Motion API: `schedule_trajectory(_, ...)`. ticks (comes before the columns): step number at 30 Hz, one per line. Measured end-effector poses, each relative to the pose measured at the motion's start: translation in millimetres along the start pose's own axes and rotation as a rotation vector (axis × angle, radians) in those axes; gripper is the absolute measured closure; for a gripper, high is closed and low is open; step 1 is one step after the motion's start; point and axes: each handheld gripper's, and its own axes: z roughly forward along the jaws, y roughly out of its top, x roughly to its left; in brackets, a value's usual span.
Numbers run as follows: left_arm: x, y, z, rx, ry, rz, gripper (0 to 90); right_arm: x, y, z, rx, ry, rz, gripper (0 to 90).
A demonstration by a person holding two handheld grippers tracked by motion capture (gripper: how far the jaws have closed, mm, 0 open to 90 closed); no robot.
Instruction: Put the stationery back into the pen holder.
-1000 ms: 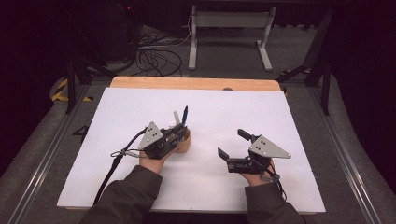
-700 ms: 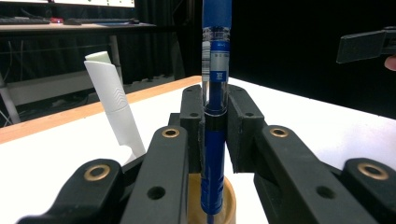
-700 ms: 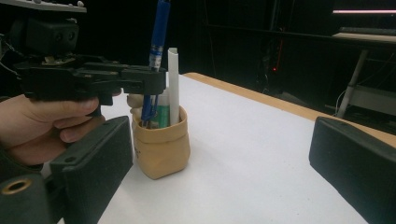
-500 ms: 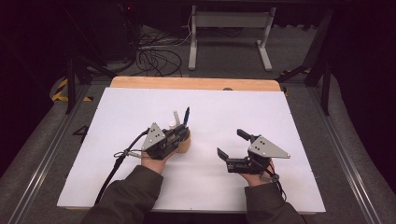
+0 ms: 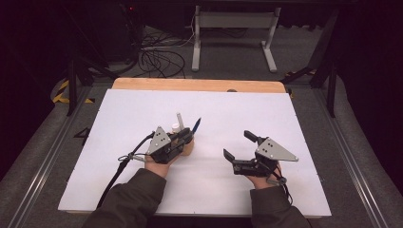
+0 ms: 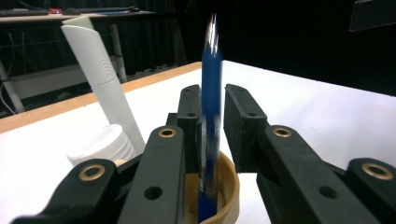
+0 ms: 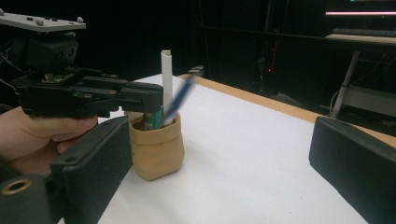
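High view: left gripper (image 5: 186,137) sits at the tan pouch (image 5: 188,147), at bench (image 5: 142,109) centre; blue pen (image 5: 196,125) leans to 1 o'clock, as it did a second ago. No visible change.

Left gripper view: jaws clenched on the pen (image 6: 210,116), its tip inside the pouch (image 6: 229,186); white tube (image 6: 100,79) at 10 o'clock. Release likely next.

Right gripper view: right gripper (image 7: 219,163) released, idle.
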Motion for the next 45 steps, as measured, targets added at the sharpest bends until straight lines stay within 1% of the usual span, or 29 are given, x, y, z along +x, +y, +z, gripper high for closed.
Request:
schedule_trajectory(6, 0.7, 0.6, -0.7, -0.001, -0.003, -0.003, 75.8, 0.0, -0.2, 0.4, 0.000, 0.001, 0.001, 7.0)
schedule_trajectory(9, 1.2, 0.9, -1.1, 0.001, -0.010, -0.021, 71.1, 0.0, -0.5, 0.7, 0.001, 0.003, 0.000, 7.0)
schedule_trajectory(11, 2.6, 1.6, -1.5, 0.001, -0.008, -0.024, 68.6, -0.6, -0.9, 0.7, 0.002, 0.002, -0.001, 7.0)
schedule_trajectory(16, 3.2, 2.5, -2.3, 0.008, -0.015, -0.050, 65.4, -2.4, -1.7, 0.1, 0.003, -0.004, 0.006, 7.1)
schedule_trajectory(19, 4.1, 3.6, -3.1, 0.007, -0.011, -0.046, 64.2, -3.0, -1.8, -0.3, 0.003, -0.008, 0.010, 7.0)
schedule_trajectory(21, 3.9, 3.9, -3.3, 0.006, -0.011, -0.057, 62.3, -3.1, -1.9, -0.3, 0.002, -0.008, 0.008, 7.1)
schedule_trajectory(23, 4.3, 4.4, -3.6, 0.001, -0.006, -0.052, 61.9, -3.4, -2.1, -0.3, 0.004, -0.007, 0.008, 7.0)
schedule_trajectory(24, 3.7, 4.5, -3.8, 0.003, -0.010, -0.060, 61.0, -3.5, -2.2, -0.3, 0.003, -0.006, 0.009, 7.1)
schedule_trajectory(27, 4.3, 5.6, -4.5, -0.005, -0.005, -0.052, 58.4, -3.8, -2.5, -0.2, 0.004, -0.007, 0.009, 7.0)
schedule_trajectory(31, 4.4, 6.6, -5.5, -0.009, -0.015, -0.062, 56.6, -4.4, -2.9, -0.3, 0.005, -0.010, 0.012, 7.0)
schedule_trajectory(33, 5.3, 7.3, -5.7, -0.015, -0.011, -0.058, 53.8, -4.7, -2.9, -0.5, 0.003, -0.011, 0.012, 7.1)
schedule_trajectory(35, 5.7, 7.7, -6.1, -0.017, -0.009, -0.061, 52.7, -4.9, -2.8, -0.9, 0.003, -0.011, 0.012, 7.0)
schedule_trajectory(40, 6.7, 9.2, -7.5, -0.025, -0.015, -0.068, 50.3, -5.8, -2.9, -1.4, 0.000, -0.014, 0.013, 7.1)
schedule_trajectory(42, 5.8, 9.7, -8.0, -0.025, -0.028, -0.074, 48.5, -6.2, -3.0, -1.5, -0.001, -0.014, 0.013, 7.1)
schedule_trajectory(43, 5.8, 10.4, -8.3, -0.027, -0.028, -0.067, 47.7, -6.3, -3.1, -1.5, -0.001, -0.015, 0.012, 7.1)
schedule_trajectory(45, 5.4, 11.1, -8.9, -0.030, -0.034, -0.073, 46.3, -6.6, -3.2, -1.8, 0.000, -0.015, 0.014, 7.0)
